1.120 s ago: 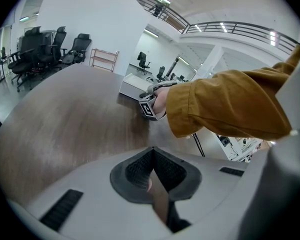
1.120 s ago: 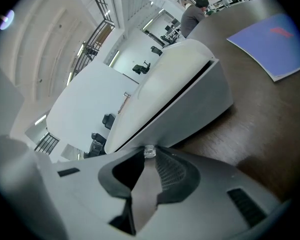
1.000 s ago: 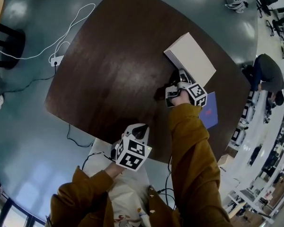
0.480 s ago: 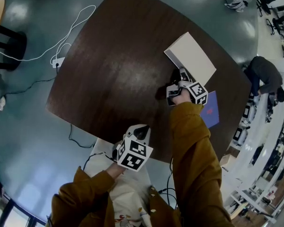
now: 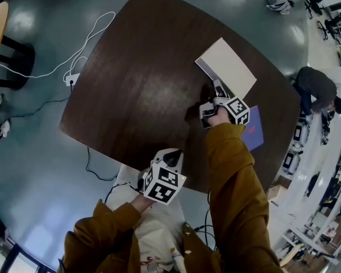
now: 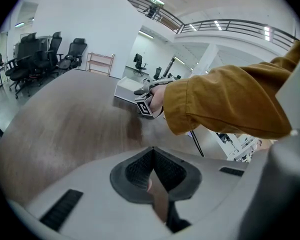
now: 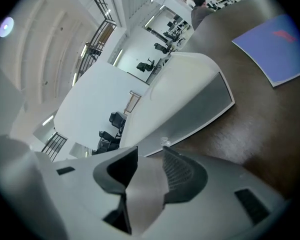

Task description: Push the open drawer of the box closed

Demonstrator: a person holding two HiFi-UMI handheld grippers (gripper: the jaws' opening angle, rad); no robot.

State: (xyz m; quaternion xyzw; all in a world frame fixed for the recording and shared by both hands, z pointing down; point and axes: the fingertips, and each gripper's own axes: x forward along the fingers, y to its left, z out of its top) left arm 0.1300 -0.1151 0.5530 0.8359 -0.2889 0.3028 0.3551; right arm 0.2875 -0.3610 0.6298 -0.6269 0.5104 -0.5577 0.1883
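A white box lies on the dark brown table. In the right gripper view its grey drawer front looks set into the white frame, with a small clear knob at its lower edge. My right gripper is right at that face. Its jaws have just been opening and now stand open, and the knob sits just beyond the tips with no pad on it. My left gripper hangs at the table's near edge with its pads together, holding nothing.
A blue booklet lies on the table right of my right arm. A power strip with a white cable is on the floor at left. A person bends over at the far right, and a white helmet-like thing lies beyond the table.
My right gripper stays at the box's near face, and the head view hardly shows any shift. The left gripper has kept still.
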